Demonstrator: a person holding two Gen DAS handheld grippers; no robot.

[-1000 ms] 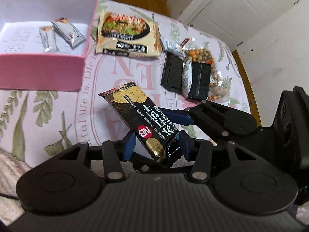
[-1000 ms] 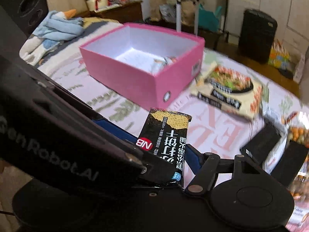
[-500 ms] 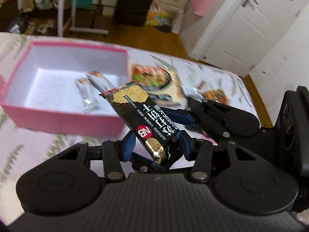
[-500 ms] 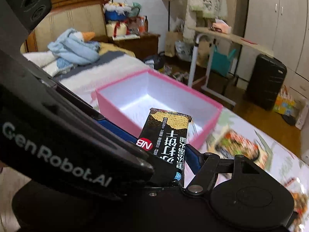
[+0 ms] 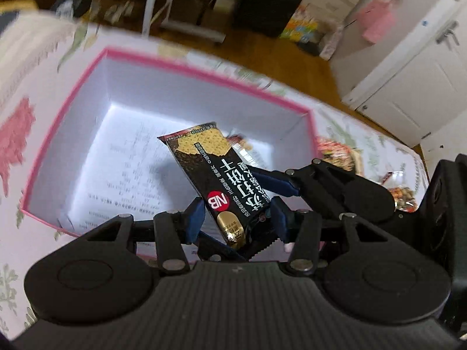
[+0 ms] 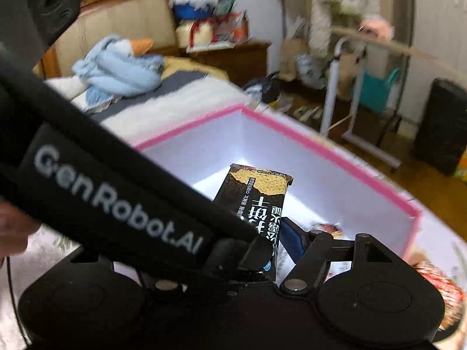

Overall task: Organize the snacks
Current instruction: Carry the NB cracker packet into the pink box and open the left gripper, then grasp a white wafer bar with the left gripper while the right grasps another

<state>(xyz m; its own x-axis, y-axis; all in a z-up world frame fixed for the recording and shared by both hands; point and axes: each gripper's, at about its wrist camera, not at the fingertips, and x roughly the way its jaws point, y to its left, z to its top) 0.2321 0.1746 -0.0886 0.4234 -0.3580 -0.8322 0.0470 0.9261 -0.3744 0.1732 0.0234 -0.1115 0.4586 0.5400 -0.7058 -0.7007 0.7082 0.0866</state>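
- I am holding the cracker packet (image 5: 217,180) over the open pink box (image 5: 186,67), at the centre of the left wrist frame; the left hand-held gripper (image 5: 233,218) is clenching its lower end, and the right hand-held gripper (image 6: 262,250) seems to be pinching the same end.
- With both holding one soft packet, I am risking a tear or crushed crackers if they pull apart or twist.
- If one lets go first, the packet could swing and land tilted against the box wall instead of flat.
- The packet is hanging above a small wrapped snack (image 5: 242,143) already lying in the box; dropping from this height could pile it on top.
- Both frames are blurring, so I am judging the box's near rim poorly.
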